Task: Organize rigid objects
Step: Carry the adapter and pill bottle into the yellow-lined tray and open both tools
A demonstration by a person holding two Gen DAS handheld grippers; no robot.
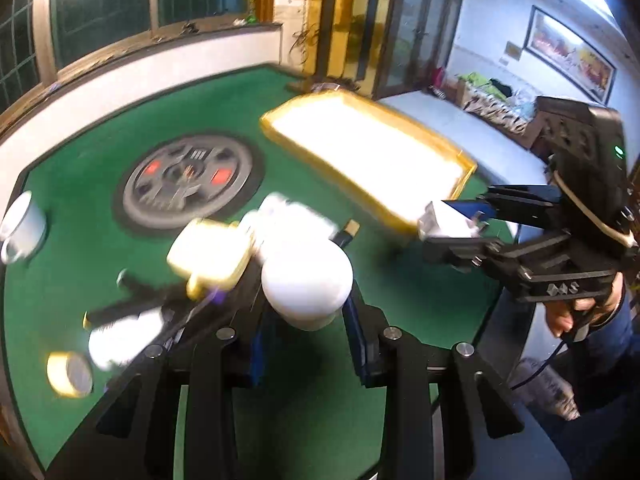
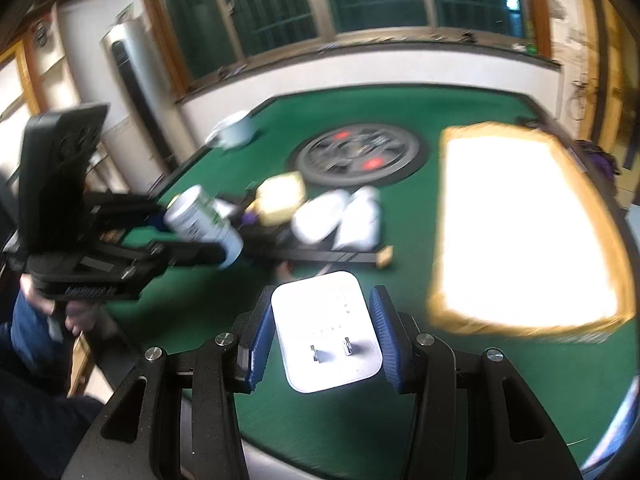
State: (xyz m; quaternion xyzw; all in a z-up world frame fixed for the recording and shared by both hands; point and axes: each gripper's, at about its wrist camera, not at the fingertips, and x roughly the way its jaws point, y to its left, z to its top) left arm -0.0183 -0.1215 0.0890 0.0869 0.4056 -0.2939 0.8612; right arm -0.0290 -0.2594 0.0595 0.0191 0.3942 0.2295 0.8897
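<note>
Left gripper [image 1: 308,280]: pinching a white bottle [image 1: 306,284] betw. its blue pads, held up off the green surface [image 1: 100,200]. In right wrist view the same bottle [image 2: 204,220] shows green label print, lying tilted in the left gripper [image 2: 208,232].

Right gripper [image 2: 320,332]: pressed onto both sides of a white charger [image 2: 326,332], two metal prongs facing the camera, held above the surface [image 2: 440,380]. In left wrist view the right gripper [image 1: 448,228] and charger [image 1: 448,222] sit near the close corner of the tray [image 1: 464,160].

Tray: yellow rim, bright white inside, overexposed; contents cannot be told. Lies on the right part of the surface, beside the round wheel print [image 1: 188,184] at centre.

Loose items, all blurred:
- yellowish block [image 2: 280,196], just beside the wheel print.
- two white items [image 2: 340,220] touching each other, betw. the block and the tray [image 2: 452,140].
- long black item w. tan tip [image 2: 384,258], near the white items.
- white cup [image 1: 22,228] at the far left edge of the surface, well apart from the rest.
- roll of yellow tape [image 1: 70,374] at the near left edge.

Person's hand [image 1: 568,316] grips the right gripper's handle.
</note>
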